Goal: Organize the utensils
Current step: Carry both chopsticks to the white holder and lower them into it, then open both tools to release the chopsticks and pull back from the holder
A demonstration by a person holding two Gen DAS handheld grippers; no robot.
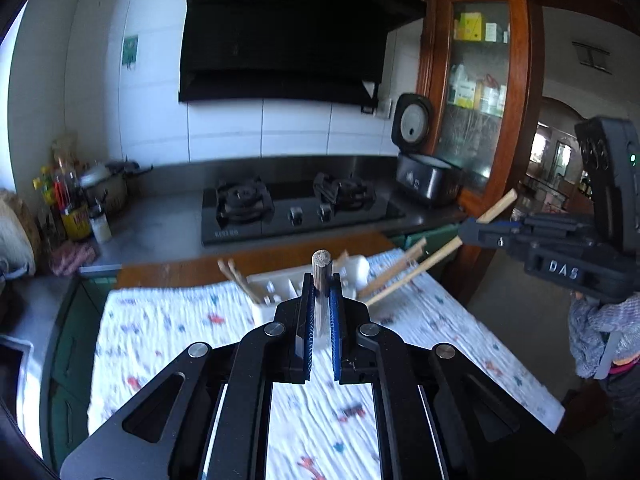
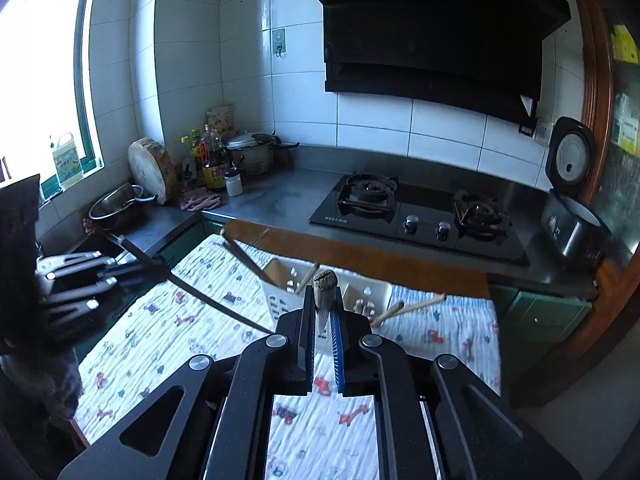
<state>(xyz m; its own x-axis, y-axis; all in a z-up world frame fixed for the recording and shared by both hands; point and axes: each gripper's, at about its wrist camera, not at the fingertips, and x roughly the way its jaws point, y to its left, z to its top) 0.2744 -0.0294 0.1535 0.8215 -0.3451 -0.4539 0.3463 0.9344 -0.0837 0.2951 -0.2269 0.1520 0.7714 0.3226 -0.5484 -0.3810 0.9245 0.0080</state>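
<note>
Holding my left gripper (image 1: 321, 300) clamped on one chopstick (image 1: 321, 268), my right gripper (image 2: 322, 304) clamped on another chopstick (image 2: 324, 286), both above the white utensil caddy (image 2: 362, 286), patterned cloth (image 2: 168, 332) beneath.

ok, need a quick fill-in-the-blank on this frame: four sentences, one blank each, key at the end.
1. Each pair of tongs, left and right, is shut on one wooden ____.
2. The white slotted plastic utensil holder stands on a patterned white ____.
3. The lid of the dark rice cooker beside the black two-burner gas hob is ____.
4. The round wooden chopping block leans against the tiled wall under the ____.

Missing words: chopstick; cloth; open; window
</note>
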